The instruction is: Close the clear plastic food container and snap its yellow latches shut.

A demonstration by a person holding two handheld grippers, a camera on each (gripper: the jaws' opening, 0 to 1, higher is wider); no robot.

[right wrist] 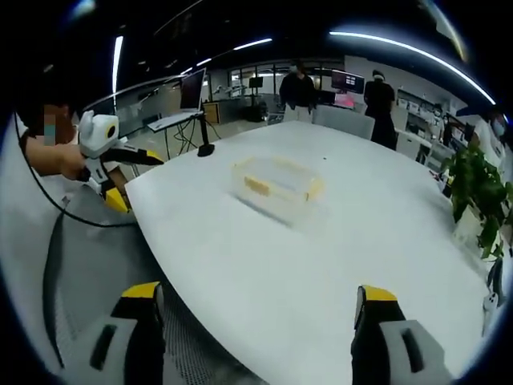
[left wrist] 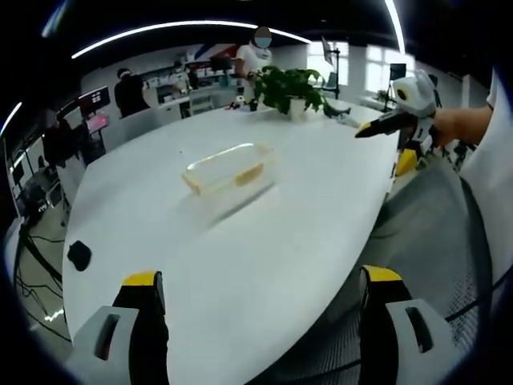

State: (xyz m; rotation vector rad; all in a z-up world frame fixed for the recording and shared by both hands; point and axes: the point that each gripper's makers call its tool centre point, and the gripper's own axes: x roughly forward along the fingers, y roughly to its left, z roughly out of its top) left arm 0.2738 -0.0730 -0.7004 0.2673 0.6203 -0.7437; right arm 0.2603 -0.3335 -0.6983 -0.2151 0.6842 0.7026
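The clear container (left wrist: 230, 168) sits mid-desk (left wrist: 304, 241), well apart from both tools; the left hand-held gripper (left wrist: 260, 301) and right hand-held gripper (right wrist: 256, 317) are spread and empty; risk, as I judge it: the light box skids when pressed, or a yellow latch (left wrist: 249, 174) is missed; the lid's seating is unclear.

The clear container (left wrist: 230, 168) is motion-blurred, its lid and yellow latches (left wrist: 249, 173) too smeared to judge.
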